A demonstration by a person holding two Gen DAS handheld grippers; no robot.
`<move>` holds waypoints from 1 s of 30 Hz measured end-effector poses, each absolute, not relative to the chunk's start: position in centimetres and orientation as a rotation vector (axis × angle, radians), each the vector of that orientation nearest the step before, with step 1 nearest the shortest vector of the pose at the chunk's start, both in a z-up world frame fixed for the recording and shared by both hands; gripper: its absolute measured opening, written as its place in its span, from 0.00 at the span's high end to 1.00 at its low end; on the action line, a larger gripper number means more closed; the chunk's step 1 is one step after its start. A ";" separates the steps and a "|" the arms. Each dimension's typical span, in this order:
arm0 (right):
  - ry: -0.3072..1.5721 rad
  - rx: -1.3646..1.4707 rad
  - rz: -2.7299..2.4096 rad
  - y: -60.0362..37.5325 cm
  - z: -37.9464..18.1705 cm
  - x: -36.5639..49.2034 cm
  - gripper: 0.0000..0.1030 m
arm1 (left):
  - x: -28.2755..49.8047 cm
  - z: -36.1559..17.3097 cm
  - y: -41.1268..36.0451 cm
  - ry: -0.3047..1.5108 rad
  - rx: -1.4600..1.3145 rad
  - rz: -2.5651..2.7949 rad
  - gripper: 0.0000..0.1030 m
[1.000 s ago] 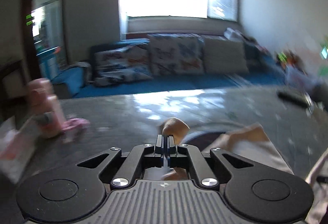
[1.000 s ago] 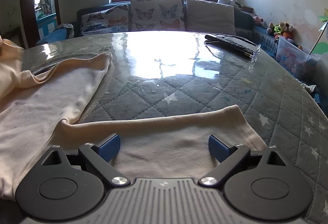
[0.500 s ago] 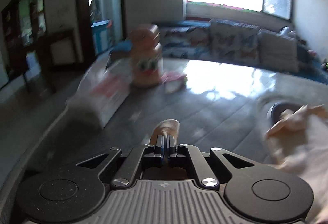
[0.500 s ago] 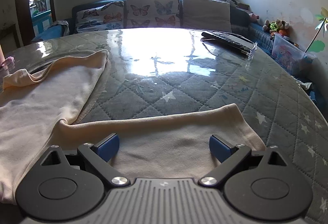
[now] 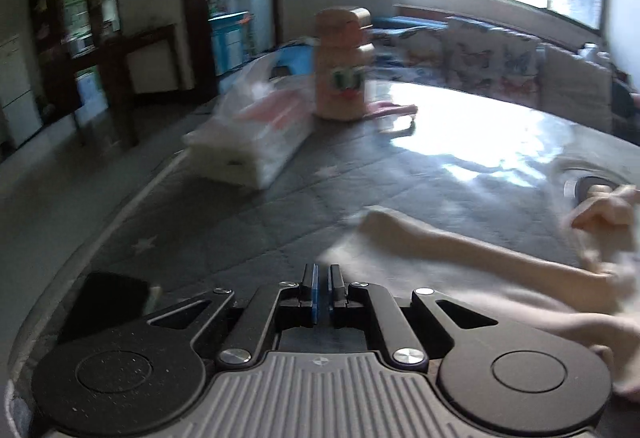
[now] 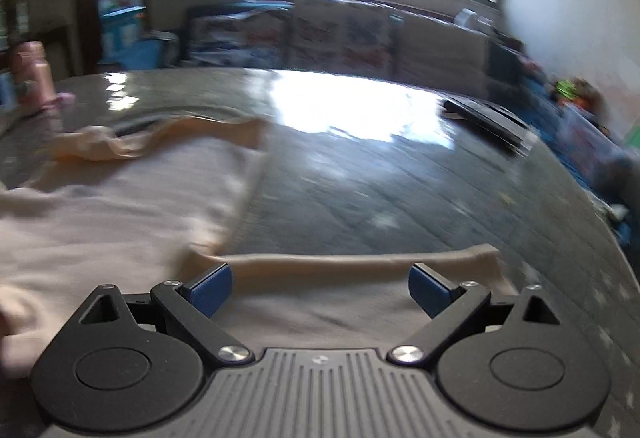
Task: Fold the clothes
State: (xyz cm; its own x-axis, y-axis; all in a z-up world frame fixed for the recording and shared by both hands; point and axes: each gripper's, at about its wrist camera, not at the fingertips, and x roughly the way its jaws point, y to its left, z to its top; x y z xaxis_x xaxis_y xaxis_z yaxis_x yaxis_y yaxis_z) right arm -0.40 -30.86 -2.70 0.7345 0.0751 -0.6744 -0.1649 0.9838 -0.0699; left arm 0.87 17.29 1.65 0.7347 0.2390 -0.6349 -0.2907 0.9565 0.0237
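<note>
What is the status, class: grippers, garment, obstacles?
Left hand-held gripper nearly shut, empty. Right hand-held gripper open over cream garment. Nothing blocking.

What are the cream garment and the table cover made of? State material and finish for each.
Cream garment: looks like soft matte knit, probably cotton jersey; it lies limp with rolled, rounded edges and no sheen.
Table cover: seems to be grey quilted fabric with star prints under a clear glossy sheet, likely plastic or glass; window light reflects sharply off it. Motion blur leaves the weave unclear.
</note>
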 end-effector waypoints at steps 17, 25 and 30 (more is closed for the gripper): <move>0.756 -0.286 0.581 -19.1 -3.7 -2.5 0.06 | 0.3 0.3 4.5 0.779 0.119 -0.187 0.88; 0.784 -0.324 0.675 -18.7 -3.4 -3.9 0.07 | -0.7 2.4 4.6 0.794 0.201 -0.198 0.87; 0.767 -0.263 0.614 -20.4 -1.9 -1.3 0.08 | 3.1 4.6 4.1 0.724 0.136 -0.185 0.76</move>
